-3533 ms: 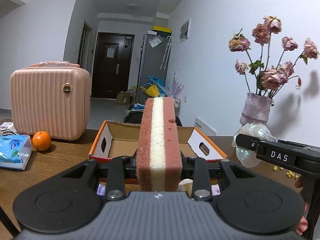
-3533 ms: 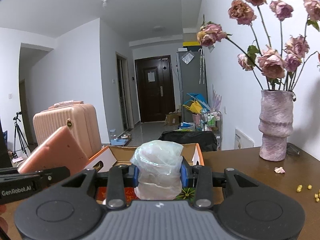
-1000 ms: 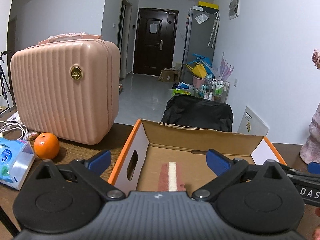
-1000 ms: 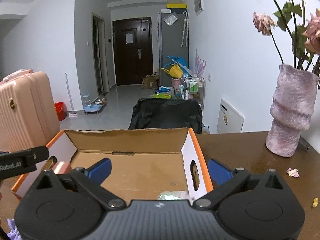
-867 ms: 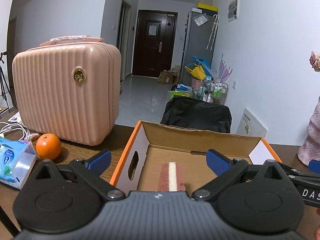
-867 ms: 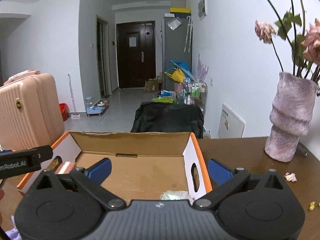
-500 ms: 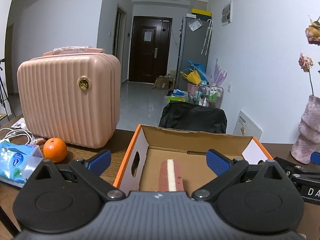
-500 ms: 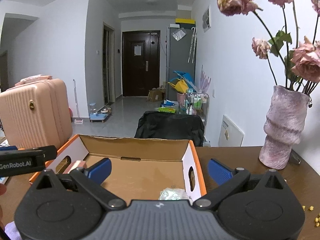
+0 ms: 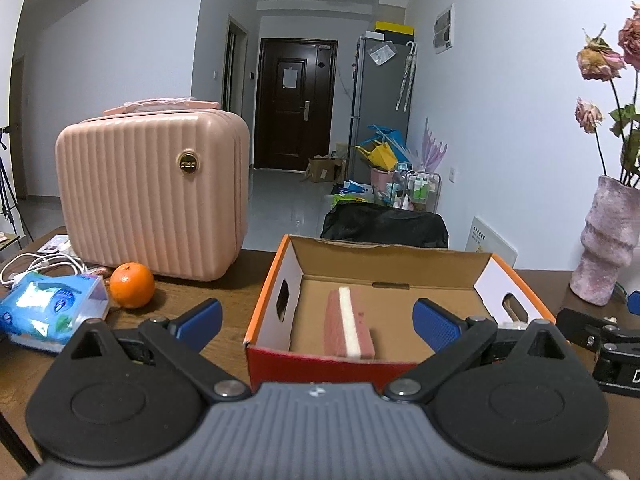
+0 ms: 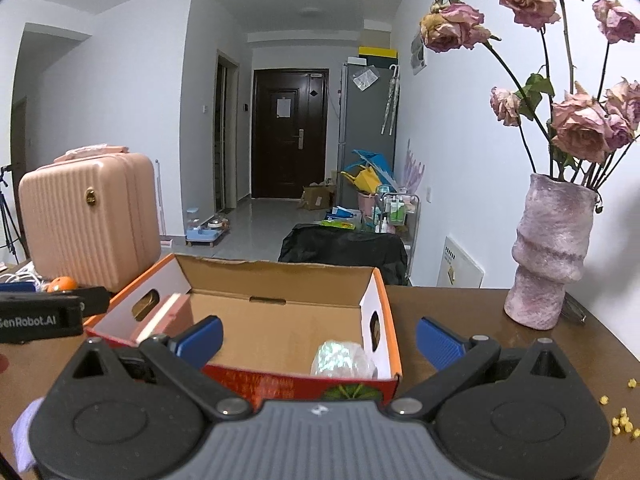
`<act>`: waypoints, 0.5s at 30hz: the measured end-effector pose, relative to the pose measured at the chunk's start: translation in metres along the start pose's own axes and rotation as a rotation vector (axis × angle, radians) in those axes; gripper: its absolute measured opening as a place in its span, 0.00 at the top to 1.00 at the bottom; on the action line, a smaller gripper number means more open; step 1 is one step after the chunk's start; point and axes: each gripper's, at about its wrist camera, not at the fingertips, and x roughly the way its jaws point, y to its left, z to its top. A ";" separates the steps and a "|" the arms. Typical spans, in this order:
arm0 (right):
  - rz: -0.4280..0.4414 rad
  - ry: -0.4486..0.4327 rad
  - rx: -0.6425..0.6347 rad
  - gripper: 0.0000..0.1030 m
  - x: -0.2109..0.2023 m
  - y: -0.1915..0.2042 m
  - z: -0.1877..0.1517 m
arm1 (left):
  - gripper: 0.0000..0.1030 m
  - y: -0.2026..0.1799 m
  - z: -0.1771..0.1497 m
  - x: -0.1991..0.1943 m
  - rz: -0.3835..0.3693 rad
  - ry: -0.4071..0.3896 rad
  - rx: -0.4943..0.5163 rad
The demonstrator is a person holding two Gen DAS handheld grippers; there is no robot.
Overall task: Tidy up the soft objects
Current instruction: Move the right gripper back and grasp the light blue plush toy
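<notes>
An open cardboard box (image 9: 276,276) (image 10: 384,304) with orange rims stands on the brown table. On its floor at the left, a pink sponge with a cream stripe (image 9: 349,330) (image 10: 160,322) stands on edge. A crumpled clear plastic bag (image 10: 342,360) lies in the box's near right corner. My left gripper (image 9: 316,322) hovers open in front of the box with nothing between its blue pads. My right gripper (image 10: 318,340) is also open and empty, just before the box's near wall. Each gripper shows at the edge of the other's view.
A pink ribbed suitcase (image 9: 154,196) stands at the back left, with an orange (image 9: 132,285), a blue tissue pack (image 9: 48,312) and white cables (image 9: 36,266) beside it. A pink vase of dried roses (image 10: 550,256) stands at the right. Yellow crumbs (image 10: 622,424) dot the table's right side.
Both grippers let go of their loads, the sponge and the plastic bag, which now rest in the box. Since then both have drawn back from it, still open.
</notes>
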 end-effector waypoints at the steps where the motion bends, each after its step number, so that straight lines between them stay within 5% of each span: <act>1: 0.001 -0.001 -0.001 0.00 -0.004 0.000 -0.003 | 0.00 0.000 -0.002 -0.004 0.000 -0.001 0.003; 15: 0.018 -0.011 -0.023 0.00 -0.060 0.015 -0.053 | 0.00 0.008 -0.035 -0.059 -0.026 0.008 0.024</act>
